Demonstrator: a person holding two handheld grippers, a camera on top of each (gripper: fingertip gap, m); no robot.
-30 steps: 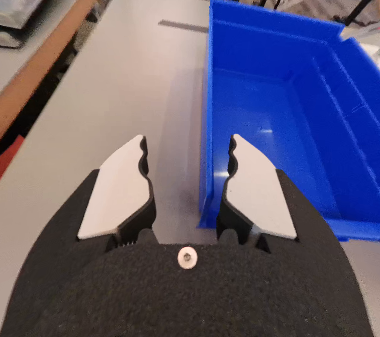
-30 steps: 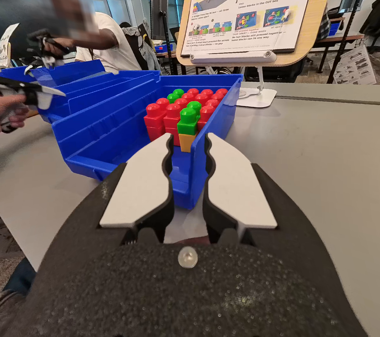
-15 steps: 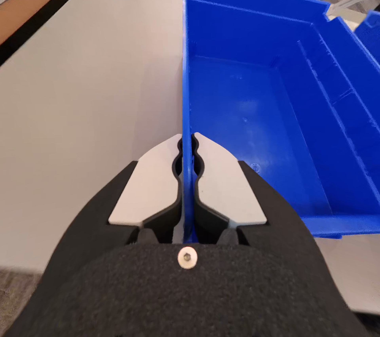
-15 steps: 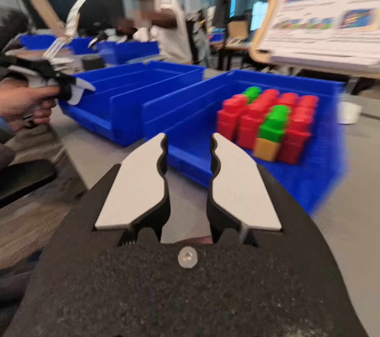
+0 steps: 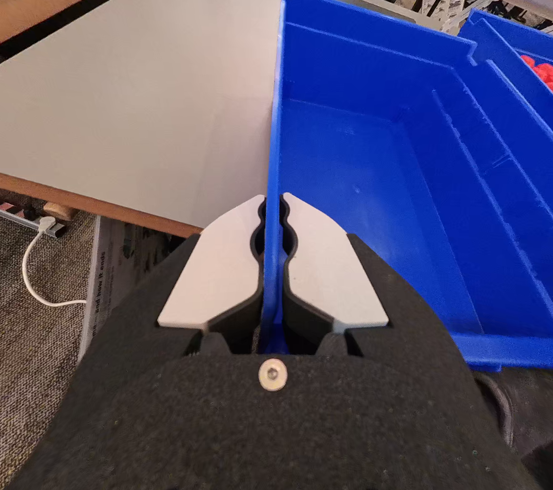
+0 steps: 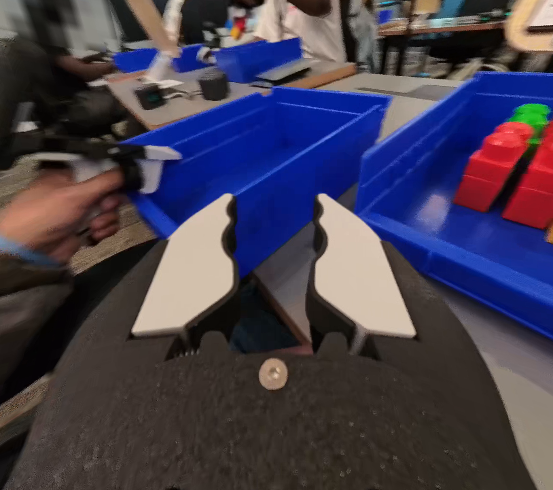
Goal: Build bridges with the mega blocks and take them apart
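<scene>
Since 1.0 s ago the left gripper point(image 5: 273, 200) has closed from wide apart; fingers point(image 5: 221, 263) now clamp the empty blue bin point(image 5: 374, 176) wall at the desk point(image 5: 134, 80) edge. Right gripper point(image 6: 273, 203) fingers part-open, empty. Mega blocks point(image 6: 508, 170) sit in the neighbouring bin point(image 6: 419, 239).

Even indoor light; right view motion-blurred

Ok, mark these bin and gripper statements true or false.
1. The left gripper is shut on the empty blue bin's side wall. True.
2. The right gripper holds a red block. False: its fingers are open and empty.
3. The blocks sit in the second blue bin. True.
4. The gripped bin is full of blocks. False: it is empty.
</scene>
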